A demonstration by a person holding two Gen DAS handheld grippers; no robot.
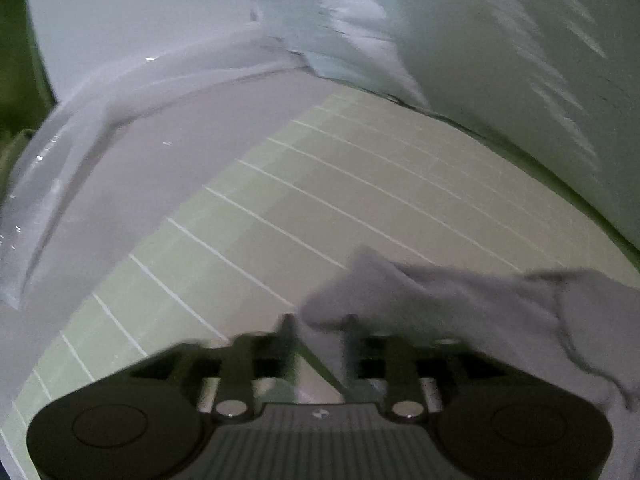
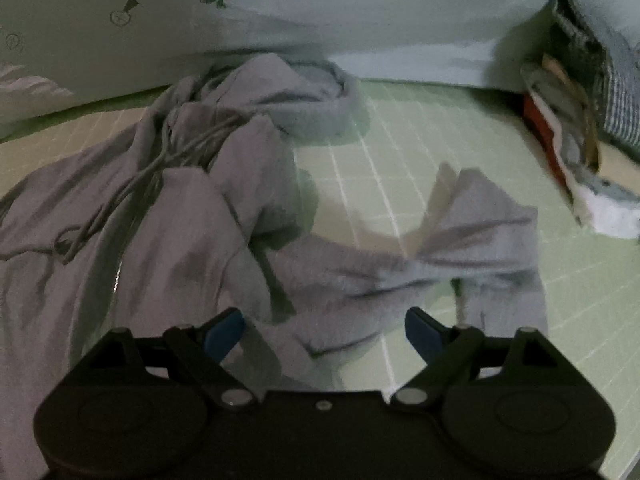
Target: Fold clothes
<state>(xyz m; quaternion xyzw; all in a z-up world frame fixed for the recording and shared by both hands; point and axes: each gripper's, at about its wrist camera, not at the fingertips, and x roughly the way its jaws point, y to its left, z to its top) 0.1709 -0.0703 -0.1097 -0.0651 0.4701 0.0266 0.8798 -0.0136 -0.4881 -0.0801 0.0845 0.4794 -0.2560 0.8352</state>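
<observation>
Currently left gripper (image 1: 318,326) is pinching a corner of the grey hoodie (image 2: 168,200), which is lying crumpled on the green grid mat (image 2: 420,136) toward 10 o'clock, while right gripper (image 2: 324,330) is hovering spread wide above its sleeve (image 2: 460,236).

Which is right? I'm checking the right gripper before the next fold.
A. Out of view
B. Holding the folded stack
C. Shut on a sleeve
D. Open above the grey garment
D: the right gripper has its blue-tipped fingers spread wide, gripping nothing, over the grey garment.
</observation>
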